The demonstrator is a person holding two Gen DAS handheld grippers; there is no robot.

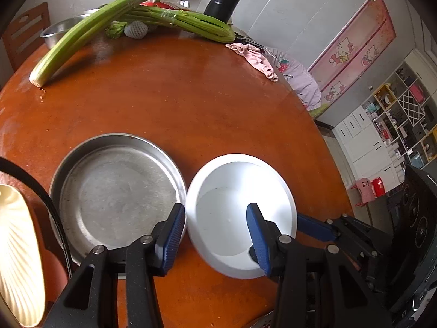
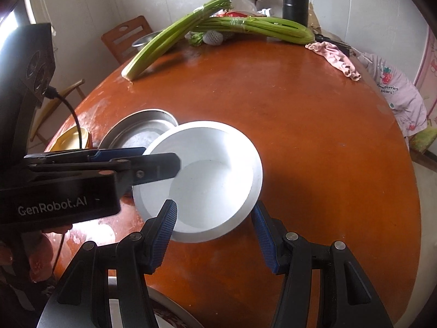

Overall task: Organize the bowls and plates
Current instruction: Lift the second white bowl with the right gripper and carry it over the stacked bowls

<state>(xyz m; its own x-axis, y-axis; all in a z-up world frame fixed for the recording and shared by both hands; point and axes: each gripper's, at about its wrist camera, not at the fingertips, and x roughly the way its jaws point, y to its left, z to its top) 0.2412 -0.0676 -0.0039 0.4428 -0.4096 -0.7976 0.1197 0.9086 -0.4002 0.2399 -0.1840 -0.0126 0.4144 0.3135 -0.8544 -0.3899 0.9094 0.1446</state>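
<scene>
- white bowl (image 1: 240,213) sits on round wooden table (image 1: 191,104), near front edge, rim touching or just beside steel pan (image 1: 117,191) on its left
- left gripper (image 1: 215,235) straddles bowl's left rim: one pad outside the wall, between bowl and pan, other pad inside over the bowl floor; whether the pads press the wall, cannot tell
- right gripper (image 2: 214,235) straddles bowl's near-right rim the same way; jaws apart, pads look off the wall, not clamped
- bowl is round, no long axis; both hands equally near, on opposite rims
- judgement: two-handed lift of bowl, likely into pan
- cream ribbed dish (image 1: 19,257) far left, untouched
</scene>
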